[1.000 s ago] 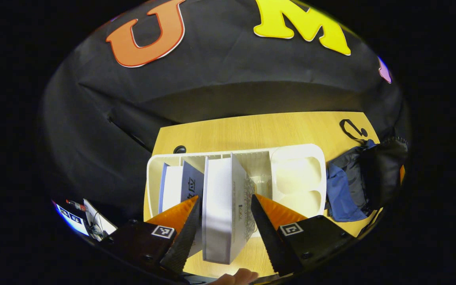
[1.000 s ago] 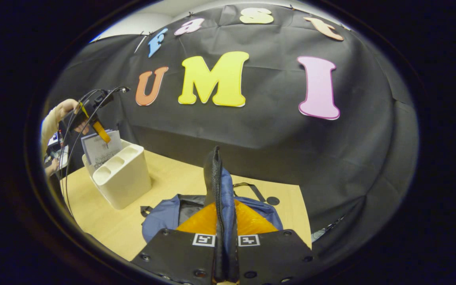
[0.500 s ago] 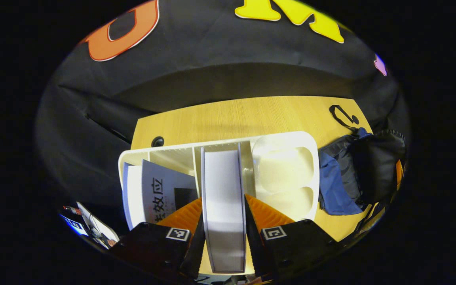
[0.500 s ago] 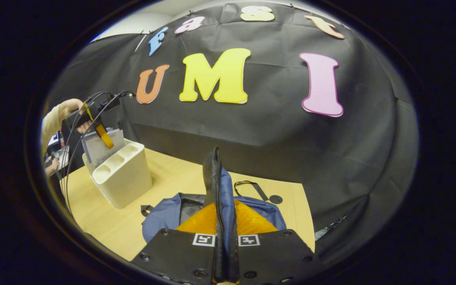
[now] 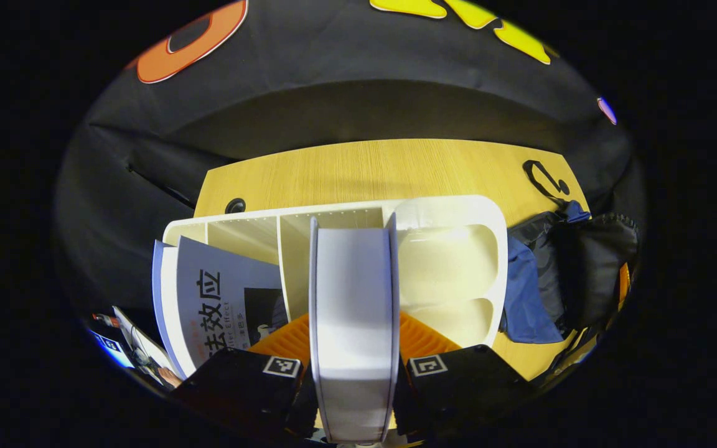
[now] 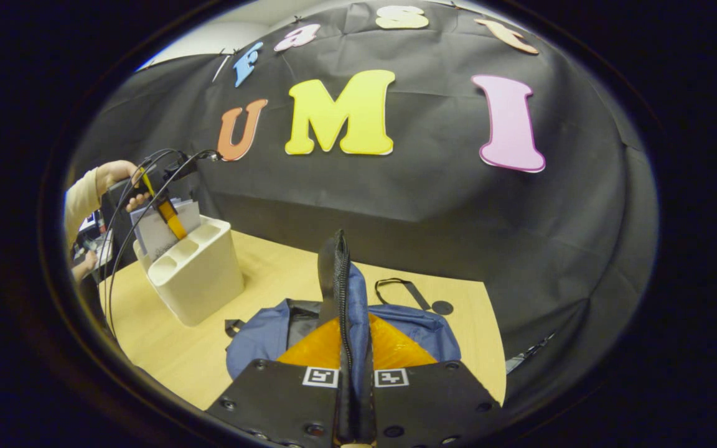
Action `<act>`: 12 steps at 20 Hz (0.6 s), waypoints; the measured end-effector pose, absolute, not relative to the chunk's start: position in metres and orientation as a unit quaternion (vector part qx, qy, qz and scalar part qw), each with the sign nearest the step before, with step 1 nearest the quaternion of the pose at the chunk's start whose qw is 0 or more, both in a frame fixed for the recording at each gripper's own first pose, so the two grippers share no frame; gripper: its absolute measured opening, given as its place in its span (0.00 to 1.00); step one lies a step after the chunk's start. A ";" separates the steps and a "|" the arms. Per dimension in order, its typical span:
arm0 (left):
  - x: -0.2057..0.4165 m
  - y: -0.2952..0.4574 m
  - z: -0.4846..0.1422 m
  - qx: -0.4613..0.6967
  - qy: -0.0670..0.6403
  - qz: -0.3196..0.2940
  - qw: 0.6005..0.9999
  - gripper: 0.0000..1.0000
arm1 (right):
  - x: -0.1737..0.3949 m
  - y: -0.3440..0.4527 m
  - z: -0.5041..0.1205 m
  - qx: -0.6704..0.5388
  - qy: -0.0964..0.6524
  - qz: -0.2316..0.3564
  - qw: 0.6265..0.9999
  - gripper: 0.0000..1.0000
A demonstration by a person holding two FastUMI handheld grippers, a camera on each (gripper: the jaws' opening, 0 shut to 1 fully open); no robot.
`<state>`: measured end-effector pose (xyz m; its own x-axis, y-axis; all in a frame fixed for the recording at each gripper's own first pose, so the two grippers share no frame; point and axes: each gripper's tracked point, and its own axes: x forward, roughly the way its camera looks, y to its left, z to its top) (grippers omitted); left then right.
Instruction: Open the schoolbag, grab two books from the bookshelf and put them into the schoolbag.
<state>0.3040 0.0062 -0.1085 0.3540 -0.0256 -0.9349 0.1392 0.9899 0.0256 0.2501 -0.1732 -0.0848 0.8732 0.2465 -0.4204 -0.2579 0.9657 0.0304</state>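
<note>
Left gripper [image 5: 353, 348] now clenched on white book [image 5: 352, 298] in bookshelf [image 5: 458, 214] — ready to lift; right gripper [image 6: 353, 373] still pinching schoolbag flap [image 6: 337, 274].

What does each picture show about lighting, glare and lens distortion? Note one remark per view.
Left gripper view: the white book between the hand-held gripper's fingers catches a bright patch of glare, and the bookshelf rim and table edge bow with the fisheye. Right gripper view: light is even and sharp on the schoolbag flap, and the table curves toward the edge.
</note>
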 end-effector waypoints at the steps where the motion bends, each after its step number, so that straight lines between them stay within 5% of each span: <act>1: 0.304 0.010 -0.107 0.052 0.562 -0.043 0.825 0.49 | 0.250 -0.171 -0.084 -0.016 0.215 0.131 0.968 0.06; 12: 0.263 0.024 -0.058 0.009 0.510 0.012 0.860 0.48 | 0.252 -0.159 -0.069 -0.052 0.232 0.110 0.965 0.06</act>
<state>0.2633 0.0242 -0.0585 0.4794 0.0302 -0.8771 -0.0114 0.9995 0.0281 0.2522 -0.1587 -0.0685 0.8679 0.1884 -0.4596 -0.2370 0.9702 -0.0498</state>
